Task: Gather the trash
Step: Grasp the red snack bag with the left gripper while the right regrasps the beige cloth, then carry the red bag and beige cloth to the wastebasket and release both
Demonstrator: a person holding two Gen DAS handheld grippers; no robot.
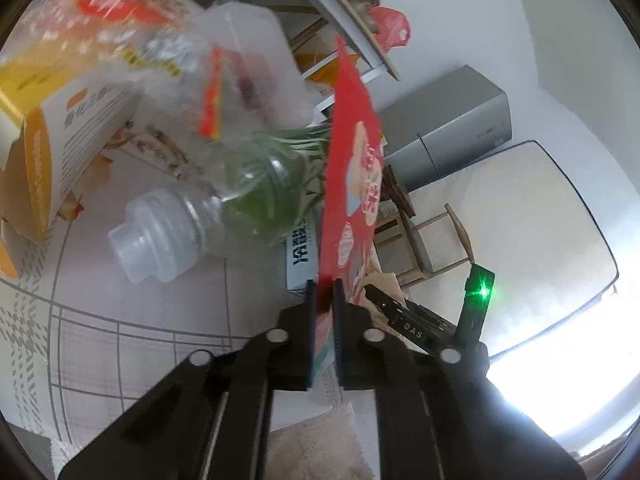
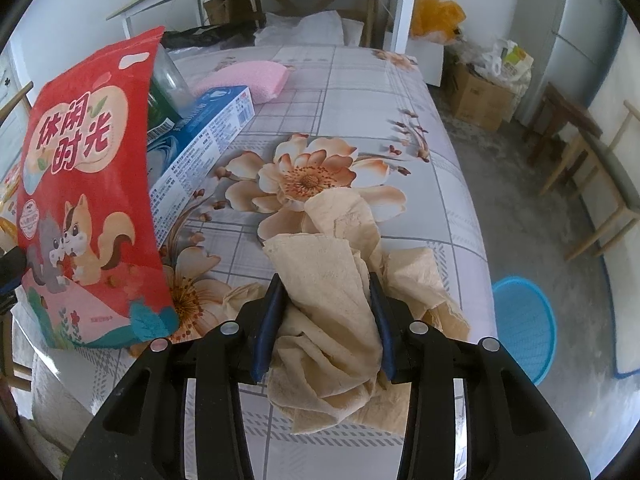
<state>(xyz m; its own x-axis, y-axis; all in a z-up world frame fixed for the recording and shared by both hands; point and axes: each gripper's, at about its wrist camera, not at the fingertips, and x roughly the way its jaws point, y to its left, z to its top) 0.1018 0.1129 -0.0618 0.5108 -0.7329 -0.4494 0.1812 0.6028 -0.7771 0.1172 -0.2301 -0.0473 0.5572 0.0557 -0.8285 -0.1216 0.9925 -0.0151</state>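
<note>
A red snack bag (image 1: pixel 352 184) stands edge-on between the pads of my left gripper (image 1: pixel 323 285), which is shut on its lower edge. In the right wrist view the same red snack bag (image 2: pixel 88 184) shows its squirrel print at the left, upright over the bed. My right gripper (image 2: pixel 327 280) is shut on crumpled beige tissue paper (image 2: pixel 324 280), which bulges out between its blue pads (image 2: pixel 269 312). A clear plastic bottle (image 1: pixel 208 208) with a green label lies on the sheet beyond the bag.
A floral bedsheet (image 2: pixel 360 92) covers the bed. A blue-and-white box (image 2: pixel 204 128), a pink pillow (image 2: pixel 248 76), an orange-and-white carton (image 1: pixel 68 148) and a clear plastic bag (image 1: pixel 120 28) lie around. A blue basket (image 2: pixel 524 324) stands on the floor at the right, near wooden chairs (image 2: pixel 592 184).
</note>
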